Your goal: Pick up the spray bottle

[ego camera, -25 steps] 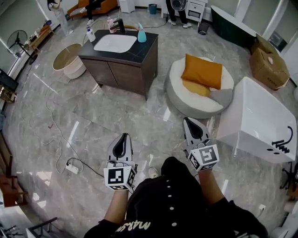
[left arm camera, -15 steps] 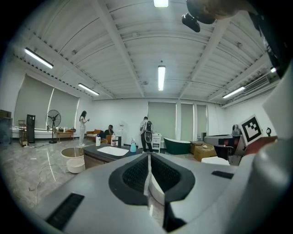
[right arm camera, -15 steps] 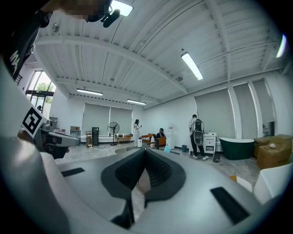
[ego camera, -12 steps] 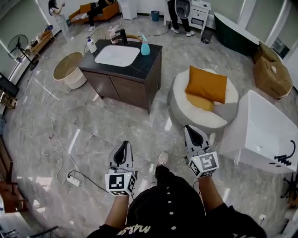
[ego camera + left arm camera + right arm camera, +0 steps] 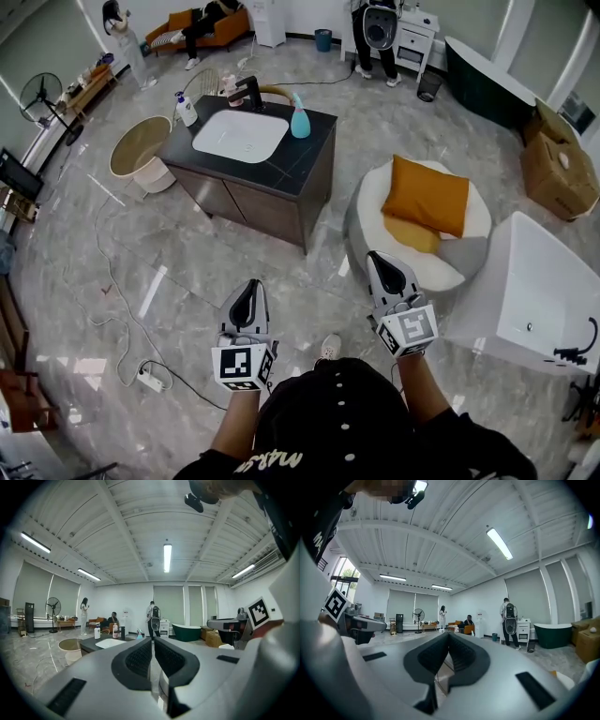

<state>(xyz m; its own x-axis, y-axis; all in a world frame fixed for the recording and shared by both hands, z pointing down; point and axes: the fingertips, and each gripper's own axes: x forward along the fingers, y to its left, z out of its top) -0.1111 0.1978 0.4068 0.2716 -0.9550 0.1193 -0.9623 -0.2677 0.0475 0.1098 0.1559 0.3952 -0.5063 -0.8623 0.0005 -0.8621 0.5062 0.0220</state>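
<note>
Spray bottle (image 5: 300, 123), the teal one, is standing upright at the far right corner of the dark counter (image 5: 314, 159), just beside the sink (image 5: 240, 137) at its 3 o'clock, and roughly at 12 o'clock from where I am standing. A white bottle (image 5: 187, 111) is sitting at the sink's 10 o'clock.

I am holding my left gripper (image 5: 249, 287) roughly level with its jaws brought together on nothing. My right gripper (image 5: 382, 262) is likewise pressed closed and empty. Both are well apart from the counter, so I judge that I am only at the approach.

Next I am going to need to close the distance, spread one pair of jaws, and line them up on either side of the bottle's body before squeezing. The right gripper looks better placed, since the bottle is on that side of the counter. A round seat (image 5: 370, 211) is lying at my 1 o'clock, so I should be passing to its left.

At this range the bottle is too small for me to tell which way its nozzle is facing, and my right gripper view is not showing it at all.
</note>
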